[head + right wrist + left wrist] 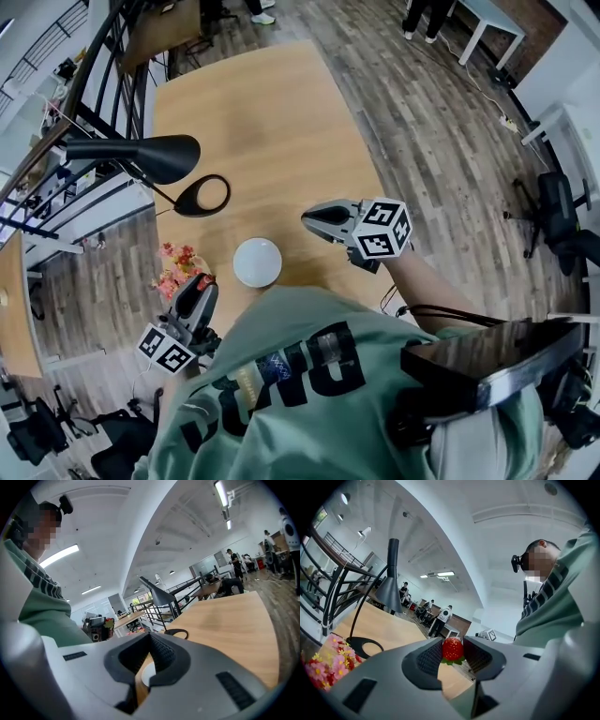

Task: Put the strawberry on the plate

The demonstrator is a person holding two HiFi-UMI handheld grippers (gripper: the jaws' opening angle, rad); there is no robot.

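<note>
Left tongs [453,643] pinch the strawberry [452,650] between their pads, near the white plate [257,262] on the worktop [253,112] but not yet over it. Right tongs [149,641] closed, empty. Risk: the grip is narrow, so the fruit could slip out or bruise. If released early, it would roll off the rim.

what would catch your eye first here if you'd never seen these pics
The red strawberry stands out first, pinched between the pads of the left gripper. Next comes the empty white plate on the wooden table, near the person's edge. A black lamp leans over the table's left side.
</note>
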